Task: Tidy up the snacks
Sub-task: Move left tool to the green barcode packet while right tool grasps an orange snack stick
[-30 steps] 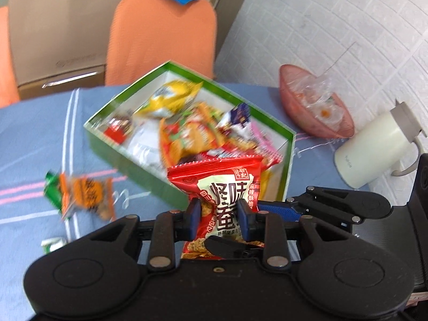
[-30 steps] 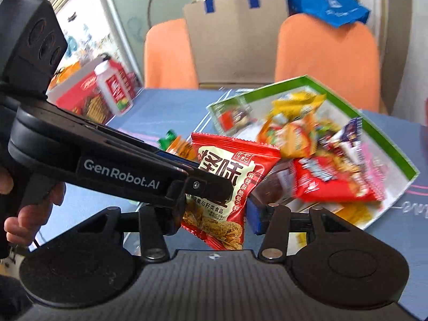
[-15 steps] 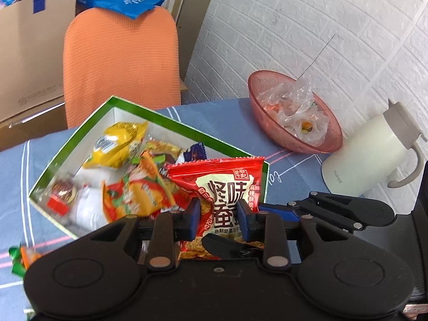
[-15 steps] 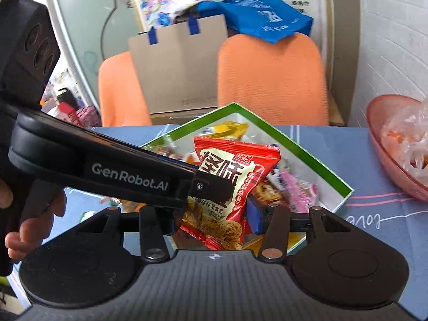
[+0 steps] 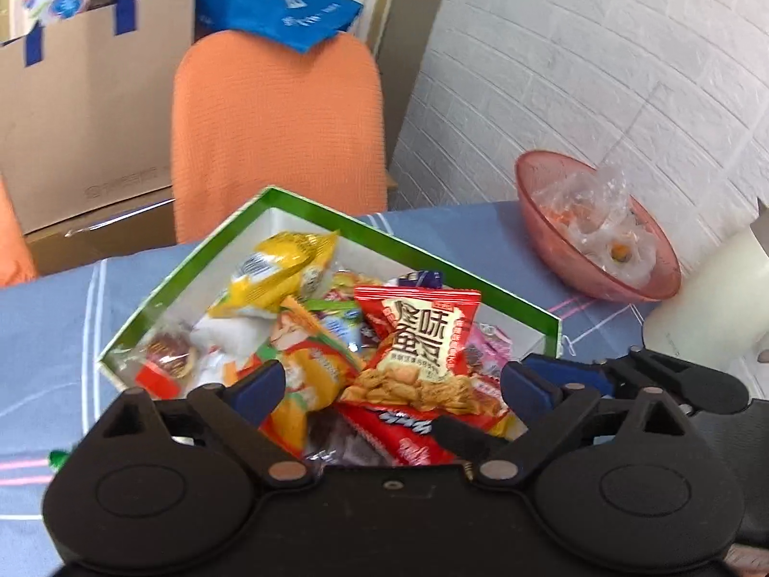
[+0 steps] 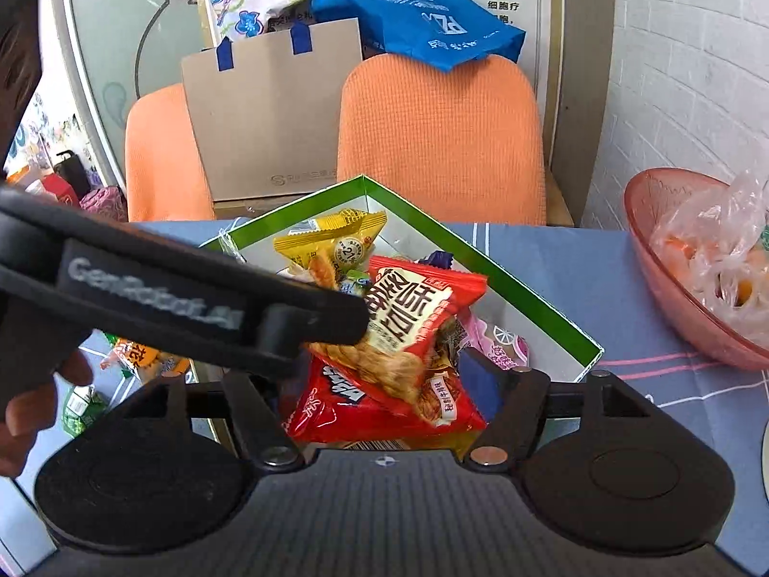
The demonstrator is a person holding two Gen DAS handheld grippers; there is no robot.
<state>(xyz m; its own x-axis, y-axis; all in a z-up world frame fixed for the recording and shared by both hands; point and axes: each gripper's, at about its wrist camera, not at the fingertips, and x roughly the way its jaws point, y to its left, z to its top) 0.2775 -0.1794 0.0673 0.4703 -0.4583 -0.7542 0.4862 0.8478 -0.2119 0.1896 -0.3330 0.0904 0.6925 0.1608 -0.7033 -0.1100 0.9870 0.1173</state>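
Observation:
A red snack packet (image 5: 423, 346) with a cream label lies tilted on the heap of snacks inside the green-rimmed box (image 5: 178, 283). My left gripper (image 5: 394, 387) hangs over the box's near side, its jaws opening wide; the packet sits between and below the blue pads, untouched. In the right wrist view the same red packet (image 6: 413, 317) rests in the green box (image 6: 528, 298). My right gripper (image 6: 375, 375) is also opening around it without pressing. The left tool's black housing (image 6: 192, 307) crosses in front and hides the right gripper's left finger.
A pink bowl (image 5: 596, 240) of clear wrappers and a white jug (image 5: 711, 307) stand right of the box on the blue tablecloth. Loose snacks (image 6: 134, 356) lie left of the box. Orange chairs (image 6: 442, 139) and a cardboard box (image 6: 274, 110) stand behind. A hand (image 6: 29, 399) holds the left tool.
Both grippers carried the red packet over the box, then spread their jaws. The packet has dropped from upright onto the snack pile and now leans.

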